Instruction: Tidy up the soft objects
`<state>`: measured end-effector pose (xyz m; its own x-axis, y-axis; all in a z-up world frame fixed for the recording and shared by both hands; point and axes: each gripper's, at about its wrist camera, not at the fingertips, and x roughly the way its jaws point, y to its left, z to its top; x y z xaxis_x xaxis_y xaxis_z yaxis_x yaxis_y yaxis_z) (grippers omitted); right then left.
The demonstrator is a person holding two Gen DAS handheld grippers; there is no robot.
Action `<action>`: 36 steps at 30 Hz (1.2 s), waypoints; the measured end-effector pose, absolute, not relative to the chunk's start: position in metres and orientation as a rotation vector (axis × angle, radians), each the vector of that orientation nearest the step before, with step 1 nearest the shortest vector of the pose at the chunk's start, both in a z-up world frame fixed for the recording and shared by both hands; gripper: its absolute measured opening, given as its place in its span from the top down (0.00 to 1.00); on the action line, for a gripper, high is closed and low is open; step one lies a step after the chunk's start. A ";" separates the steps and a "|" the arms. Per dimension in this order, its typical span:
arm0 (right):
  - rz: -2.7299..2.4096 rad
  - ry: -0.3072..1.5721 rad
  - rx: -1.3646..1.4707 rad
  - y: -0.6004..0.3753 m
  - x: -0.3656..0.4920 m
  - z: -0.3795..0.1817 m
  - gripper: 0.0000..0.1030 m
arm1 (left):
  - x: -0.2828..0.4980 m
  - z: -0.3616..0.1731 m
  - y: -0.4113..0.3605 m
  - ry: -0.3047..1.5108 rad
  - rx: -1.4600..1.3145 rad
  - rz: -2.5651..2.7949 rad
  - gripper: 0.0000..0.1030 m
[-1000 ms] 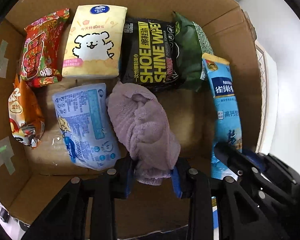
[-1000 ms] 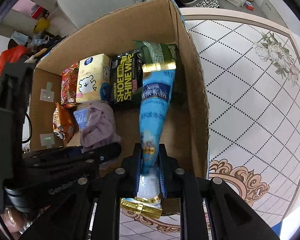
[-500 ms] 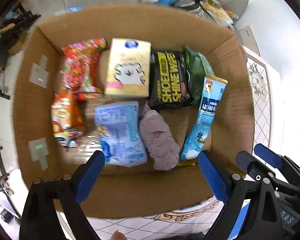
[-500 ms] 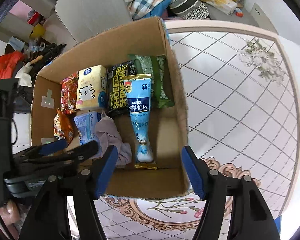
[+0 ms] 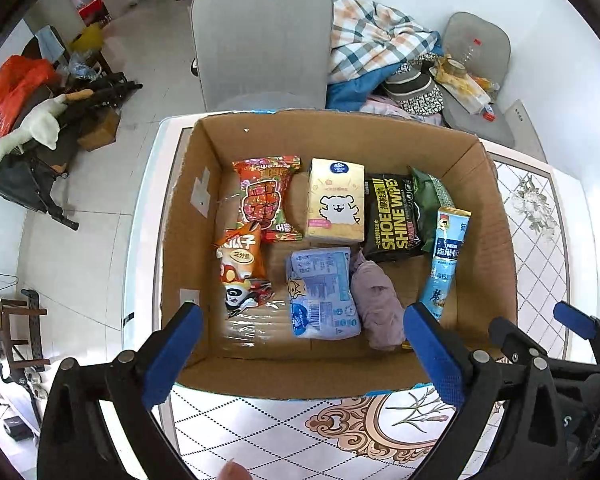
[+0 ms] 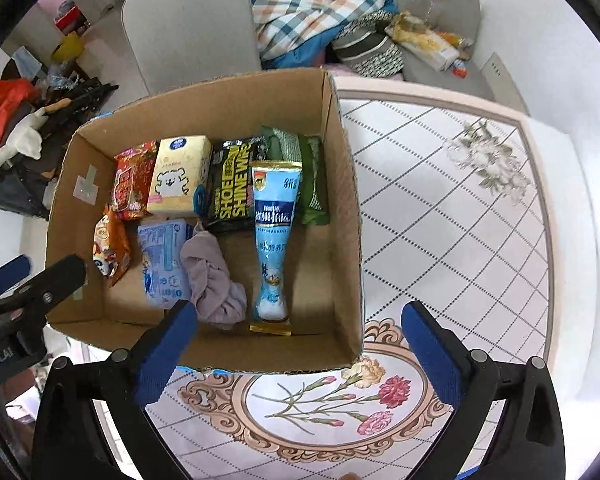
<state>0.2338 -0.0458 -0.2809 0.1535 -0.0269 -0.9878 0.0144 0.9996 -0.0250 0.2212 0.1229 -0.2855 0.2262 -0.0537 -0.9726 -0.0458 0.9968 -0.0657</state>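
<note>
An open cardboard box (image 5: 496, 248) (image 6: 344, 208) on the table holds several soft packs. A mauve cloth (image 5: 378, 300) (image 6: 216, 280) lies beside a pale blue wipes pack (image 5: 320, 292) (image 6: 162, 264). A long blue Nestle pouch (image 5: 444, 260) (image 6: 274, 240) lies at the right. Behind them are a black shoe-wipes pack (image 5: 392, 216), a yellow tissue pack (image 5: 336, 200), a green pack (image 5: 428, 196) and red (image 5: 268, 196) and orange (image 5: 240, 264) snack bags. My left gripper (image 5: 300, 356) and right gripper (image 6: 296, 348) are open, empty, above the box's near edge.
The table (image 6: 460, 208) has a diamond-patterned top with flower prints to the right of the box. A grey chair (image 5: 260, 36) stands behind the table. A second chair (image 6: 440, 12) holds clothes and clutter. The floor at left has bags and a toy goose (image 5: 28, 124).
Both grippers opened, the left letting go of the mauve cloth and the right letting go of the blue pouch. Both then pulled back and up out of the box.
</note>
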 end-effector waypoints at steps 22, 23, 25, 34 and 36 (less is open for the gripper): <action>0.038 1.250 0.036 -0.049 0.169 -0.130 0.00 | 0.141 -0.134 0.117 1.115 -0.033 0.068 0.00; 0.038 1.235 0.036 -0.050 0.163 -0.119 0.00 | 0.135 -0.123 0.117 1.104 -0.032 0.068 0.00; 0.033 1.189 0.033 -0.054 0.146 -0.089 0.00 | 0.124 -0.104 0.117 1.083 -0.041 0.061 0.00; 0.005 1.080 0.004 -0.062 0.093 -0.012 0.00 | 0.088 -0.049 0.123 1.033 -0.058 0.074 0.00; 0.005 1.072 -0.001 -0.062 0.086 -0.003 0.00 | 0.081 -0.043 0.122 1.030 -0.061 0.064 0.00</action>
